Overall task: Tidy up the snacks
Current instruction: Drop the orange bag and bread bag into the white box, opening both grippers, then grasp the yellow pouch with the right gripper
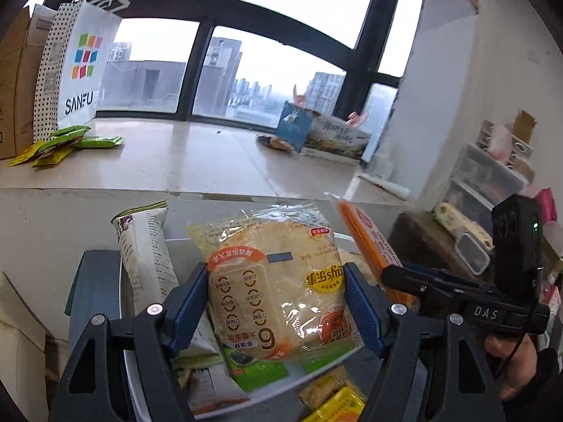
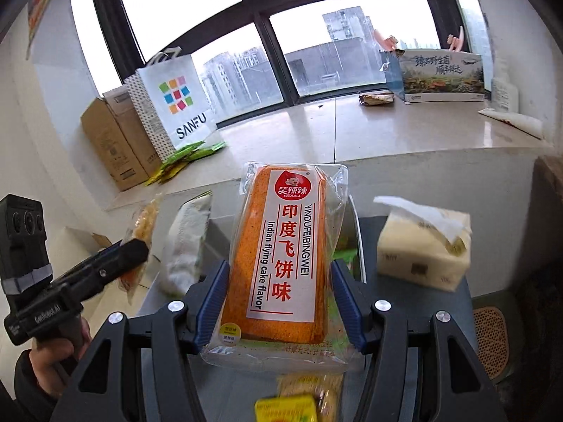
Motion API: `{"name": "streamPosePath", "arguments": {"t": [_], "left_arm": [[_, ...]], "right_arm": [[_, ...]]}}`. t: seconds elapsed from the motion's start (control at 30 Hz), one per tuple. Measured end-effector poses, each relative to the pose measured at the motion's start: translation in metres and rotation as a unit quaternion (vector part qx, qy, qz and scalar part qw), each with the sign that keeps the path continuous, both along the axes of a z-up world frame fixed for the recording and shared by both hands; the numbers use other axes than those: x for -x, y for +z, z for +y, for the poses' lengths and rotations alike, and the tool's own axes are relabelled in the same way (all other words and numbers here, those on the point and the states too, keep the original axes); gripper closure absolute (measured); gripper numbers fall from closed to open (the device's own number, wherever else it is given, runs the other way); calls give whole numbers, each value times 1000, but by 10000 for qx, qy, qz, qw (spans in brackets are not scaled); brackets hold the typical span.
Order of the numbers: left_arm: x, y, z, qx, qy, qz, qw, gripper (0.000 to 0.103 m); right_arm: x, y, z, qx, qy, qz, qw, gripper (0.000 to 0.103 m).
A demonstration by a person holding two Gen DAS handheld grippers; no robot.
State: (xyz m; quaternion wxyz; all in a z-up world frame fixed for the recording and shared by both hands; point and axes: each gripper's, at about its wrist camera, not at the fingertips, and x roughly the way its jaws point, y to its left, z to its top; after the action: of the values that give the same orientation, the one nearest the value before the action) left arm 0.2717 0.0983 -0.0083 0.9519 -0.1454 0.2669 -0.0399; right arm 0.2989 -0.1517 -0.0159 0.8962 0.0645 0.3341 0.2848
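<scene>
Both hands are up off the heap at once, each carrying 1 packet, which looks to me like sorting by kind: lift 2 out, carry them toward the pale stone window ledge (image 1: 197, 161), where a small pile of green and yellow sachets (image 1: 59, 146) already lies beside the white SANFU paper bag (image 1: 79, 70).

The left gripper (image 1: 278, 302) has its blue pads pressed on both long edges of the clear-wrapped golden rice-cracker pack (image 1: 278, 281), jaws about halfway apart because the pack is wide. It hangs upright above the grey plastic bin (image 1: 151, 379), print upside down to this camera, the film crinkled and glossy, an orange band across the label.

The right gripper (image 2: 278, 302) is clamped the same way on the orange rectangular spicy-strip packet with a white label reading "Indian flying cake flavor" (image 2: 281, 253). That packet stands on end, stiff and flat, its clear seal flaring past the pads, so the grip sits on the firm body, not the loose film.

Below, a yellow sachet (image 2: 285, 408) remains among the leftovers. A soft pack of tissues (image 2: 422, 246) sits off to the right, apart from the snacks.
</scene>
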Motion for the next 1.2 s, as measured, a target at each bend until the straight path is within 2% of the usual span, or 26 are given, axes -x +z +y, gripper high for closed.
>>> {"name": "streamPosePath", "arguments": {"t": [0.03,0.1,0.13,0.17,0.27,0.43,0.53,0.67,0.77,0.9,1.03,1.13,1.2], "left_arm": [[-7,-2,3,-41,64,25,10000,24],[-18,-11,5,-92,176,193,9996,20],[-24,-16,7,-79,161,357,9992,5],[-28,-22,9,-10,103,505,9987,0],[-20,-32,9,-146,92,537,9984,0],[-6,-31,11,-107,101,503,9986,0],[9,-23,5,-329,66,424,9985,0],[45,-10,-6,-407,-124,212,9989,0],[78,-4,-17,-599,-168,74,9980,0],[122,-2,-28,-526,-290,-26,9982,0],[159,-1,-40,-632,-217,-94,9977,0],[183,-3,-45,-415,-271,-131,9987,0],[195,-8,-53,-404,-321,-82,9986,0]], "right_arm": [[-9,-2,2,27,-23,28,10000,39],[-21,-4,4,-64,-98,37,9999,22],[-25,-4,4,-110,-124,9,9999,14],[-28,-5,5,-108,-176,-8,9998,0],[-30,-9,1,-137,-352,21,9993,0],[-18,-10,-1,-66,-428,18,9991,0],[-3,-5,2,-32,-260,-86,9996,0],[21,0,-1,-222,62,-165,9996,0],[43,4,-11,-401,116,-248,9988,0],[85,12,-24,-592,218,-512,9967,0],[131,15,-29,-493,296,-861,9946,0],[165,9,-31,-384,337,-1033,9933,0],[184,2,-34,-406,334,-1093,9926,0]]}}
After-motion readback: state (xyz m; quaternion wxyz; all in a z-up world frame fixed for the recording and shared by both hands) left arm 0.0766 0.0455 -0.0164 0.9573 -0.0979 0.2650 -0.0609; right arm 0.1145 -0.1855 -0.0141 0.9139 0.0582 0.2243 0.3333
